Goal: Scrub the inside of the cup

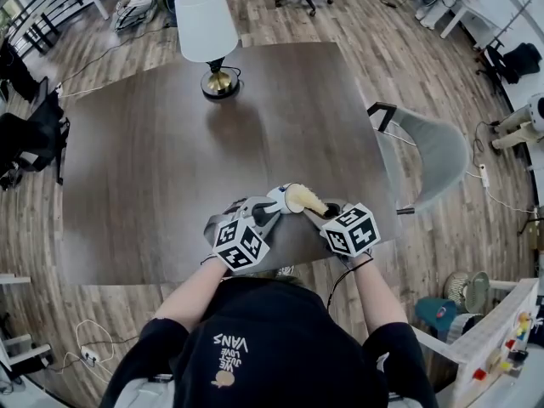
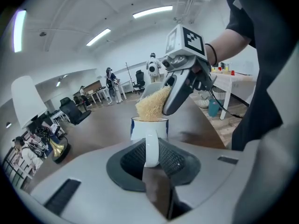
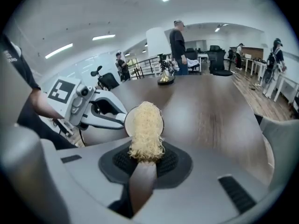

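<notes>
A white cup [image 1: 279, 198] with a blue rim is held above the table's front edge, tipped toward the right. My left gripper [image 2: 152, 161] is shut on the cup's handle [image 2: 151, 146]. A pale yellow fibrous scrubber [image 1: 304, 201] reaches into the cup's mouth, and my right gripper [image 3: 144, 164] is shut on its near end. In the right gripper view the scrubber [image 3: 145, 132] fills most of the cup's opening [image 3: 129, 121], so the inside is hidden. In the left gripper view the scrubber [image 2: 153, 104] sticks up out of the cup [image 2: 149, 127], with the right gripper's body [image 2: 180, 85] behind it.
The dark wooden table [image 1: 170, 160] carries a lamp [image 1: 208, 32] with a white shade and brass base at its far side. A grey chair [image 1: 429, 155] stands at the table's right edge. People and office chairs are far off in the room.
</notes>
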A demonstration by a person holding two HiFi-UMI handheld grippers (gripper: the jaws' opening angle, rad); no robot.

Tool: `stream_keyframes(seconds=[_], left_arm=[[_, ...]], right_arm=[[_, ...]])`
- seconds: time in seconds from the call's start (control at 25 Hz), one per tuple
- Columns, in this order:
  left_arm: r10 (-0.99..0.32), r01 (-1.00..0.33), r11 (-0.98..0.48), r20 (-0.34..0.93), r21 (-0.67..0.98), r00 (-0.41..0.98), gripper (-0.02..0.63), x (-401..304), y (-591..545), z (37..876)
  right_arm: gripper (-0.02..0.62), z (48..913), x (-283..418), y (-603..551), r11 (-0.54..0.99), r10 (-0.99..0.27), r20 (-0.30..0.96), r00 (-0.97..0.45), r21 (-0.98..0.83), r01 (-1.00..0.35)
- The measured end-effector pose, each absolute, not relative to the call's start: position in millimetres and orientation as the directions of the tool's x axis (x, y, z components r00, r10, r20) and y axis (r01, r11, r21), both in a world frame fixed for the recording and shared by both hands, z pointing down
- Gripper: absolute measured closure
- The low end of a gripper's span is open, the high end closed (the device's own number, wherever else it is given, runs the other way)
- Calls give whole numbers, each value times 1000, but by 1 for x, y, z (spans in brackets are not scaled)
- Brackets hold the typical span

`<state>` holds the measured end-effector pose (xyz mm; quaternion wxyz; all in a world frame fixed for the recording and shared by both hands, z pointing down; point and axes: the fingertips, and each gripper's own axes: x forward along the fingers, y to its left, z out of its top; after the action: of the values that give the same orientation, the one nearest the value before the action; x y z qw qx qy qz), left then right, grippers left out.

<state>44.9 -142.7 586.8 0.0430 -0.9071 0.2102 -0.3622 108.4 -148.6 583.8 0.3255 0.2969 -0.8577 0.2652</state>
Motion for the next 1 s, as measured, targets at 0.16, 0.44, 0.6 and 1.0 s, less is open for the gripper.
stream_keyframes(seconds=[0.16,0.44,0.6,1.0], left_arm=[[-413,-403,-900,623,-168,664,538,42,-147,587],[-421,-494,-868,587,-41,692,538,33,-155,588],[-438,-536,-844,558,15,705,538,28,-158,588],[-477,-596,-793,475,130,739,538,21,-162,591]], right_arm=[[523,571,112,-150,621,-458,604,-652,-307,-721],[522,534,121,-155,553,-623,435,-650,-342,-759],[522,512,126,-153,535,-681,356,-640,-354,-767],[523,503,135,-140,507,-725,314,-613,-359,-784]])
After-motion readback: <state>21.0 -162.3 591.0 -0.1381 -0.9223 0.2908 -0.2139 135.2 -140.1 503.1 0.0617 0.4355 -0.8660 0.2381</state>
